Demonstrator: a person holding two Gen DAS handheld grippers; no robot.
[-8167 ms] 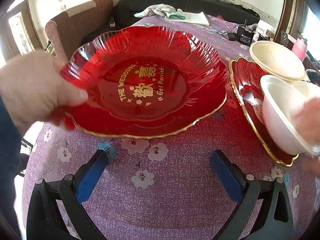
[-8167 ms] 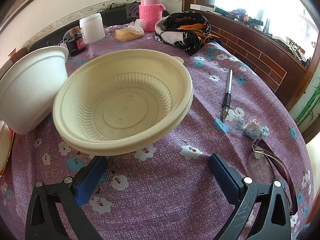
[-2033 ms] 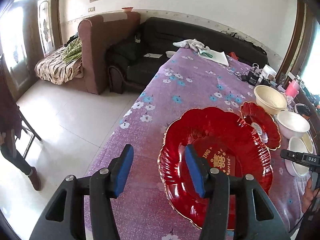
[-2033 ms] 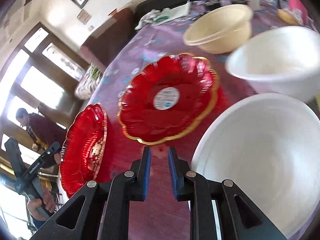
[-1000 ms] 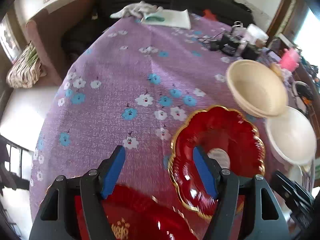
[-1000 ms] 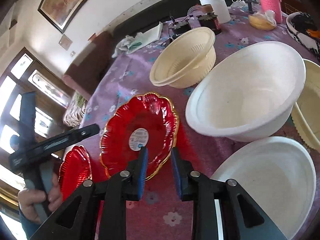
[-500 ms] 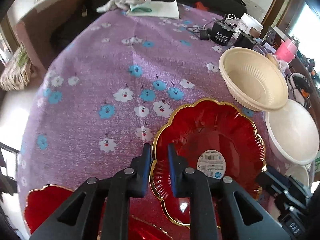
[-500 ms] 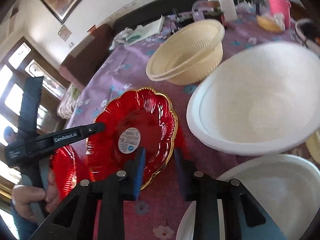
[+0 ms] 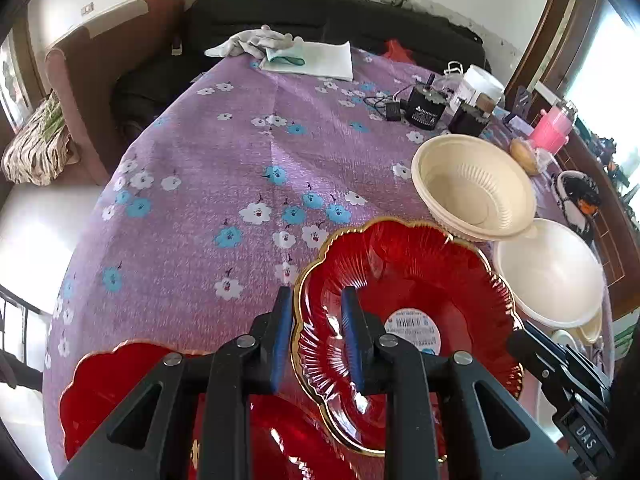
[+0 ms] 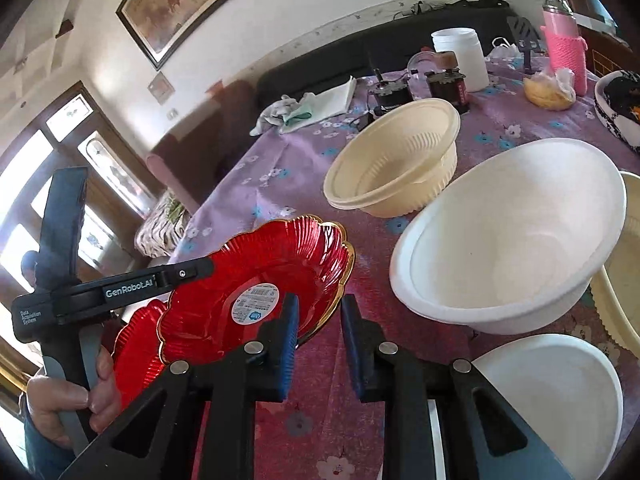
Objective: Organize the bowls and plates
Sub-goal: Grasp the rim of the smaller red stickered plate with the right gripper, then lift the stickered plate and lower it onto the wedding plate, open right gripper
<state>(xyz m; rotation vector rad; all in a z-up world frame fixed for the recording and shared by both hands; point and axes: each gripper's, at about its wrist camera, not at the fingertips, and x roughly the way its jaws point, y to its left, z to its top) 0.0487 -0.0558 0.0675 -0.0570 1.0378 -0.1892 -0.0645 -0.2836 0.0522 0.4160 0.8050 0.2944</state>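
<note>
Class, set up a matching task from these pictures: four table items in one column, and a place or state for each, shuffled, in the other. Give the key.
Items:
1. small red scalloped gold-rimmed plate
2. cream ribbed plastic bowl
3. large white foam bowl
4. pink knitted bottle

Places or states:
A. standing at the table's far end
B. rim between the left gripper's blue pads
C. between the cream bowl and a nearer white bowl
D. stacked in a matching bowl

Pairs: 1-B, 2-D, 3-C, 4-A

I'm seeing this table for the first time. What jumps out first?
The red gold-rimmed plate, tilted up off the purple flowered tablecloth, its near-left rim between the left gripper pads. Right of it sit a cream bowl and a white bowl.
</note>
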